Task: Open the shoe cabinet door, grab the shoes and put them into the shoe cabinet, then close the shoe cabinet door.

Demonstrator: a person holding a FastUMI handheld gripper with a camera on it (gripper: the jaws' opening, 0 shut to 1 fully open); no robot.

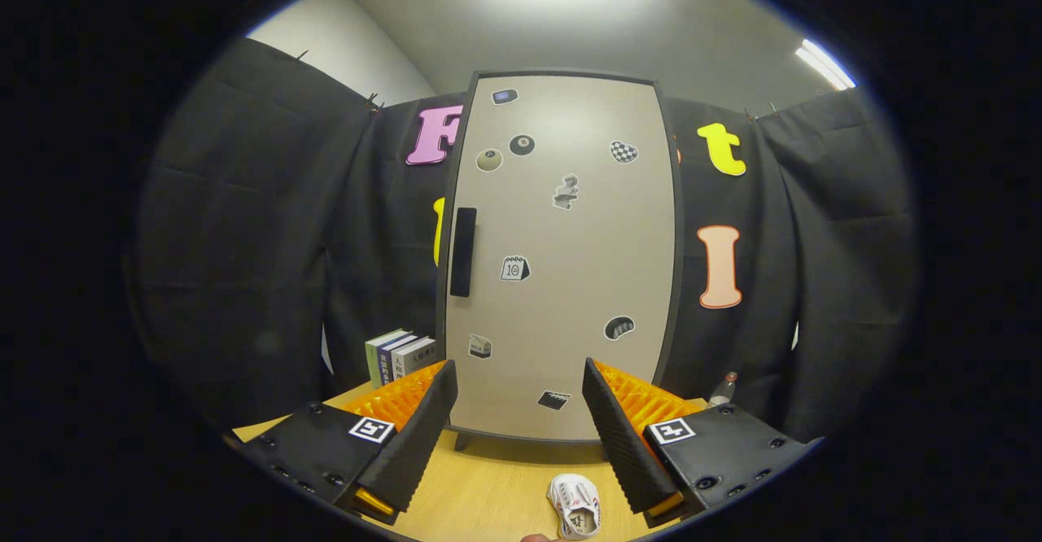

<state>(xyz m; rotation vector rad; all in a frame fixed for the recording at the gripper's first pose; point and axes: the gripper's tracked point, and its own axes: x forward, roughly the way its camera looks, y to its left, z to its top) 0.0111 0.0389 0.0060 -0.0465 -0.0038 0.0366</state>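
Fingers point(519, 412) spread, empty; shoe point(575, 506) between; cabinet door point(562, 257) closed beyond.

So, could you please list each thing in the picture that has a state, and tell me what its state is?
Shoe cabinet door: closed, its handle untouched.
Tool: open, fingers spread wide, holding nothing.
Shoe: lying on the table in front of the cabinet, between the fingers, not yet grabbed.
Books: standing upright, left of the cabinet.
Bottle: upright, right of the cabinet, cap on.
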